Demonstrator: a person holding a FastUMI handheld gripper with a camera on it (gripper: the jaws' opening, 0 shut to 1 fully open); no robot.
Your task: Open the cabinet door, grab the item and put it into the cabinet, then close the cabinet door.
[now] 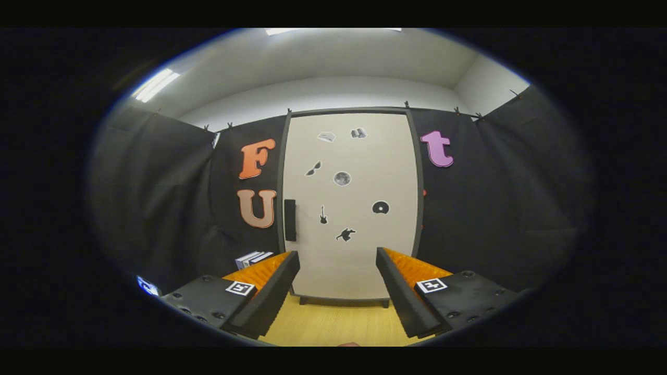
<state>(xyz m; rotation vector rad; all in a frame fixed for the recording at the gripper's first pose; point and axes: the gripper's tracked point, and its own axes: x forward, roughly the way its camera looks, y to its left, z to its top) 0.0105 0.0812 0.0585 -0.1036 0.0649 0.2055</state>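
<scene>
A tall pale cabinet [350,203] with a dark frame stands straight ahead on the wooden table, its door shut. A black handle [290,220] sits on the door's left edge, and several small dark stickers dot the door. My gripper [337,263] is open, its two fingers spread wide, with nothing between them. It is some way back from the door, and the handle lies up and left of the left fingertip [289,260]. A small white and blue box-like item [253,258] lies just left of the cabinet's foot, partly hidden behind the left finger.
Black cloth walls close in the booth on both sides of the cabinet. The yellow wooden tabletop [333,323] stretches from the fingers to the cabinet's base. A small blue and white object [147,286] lies far left near the cloth.
</scene>
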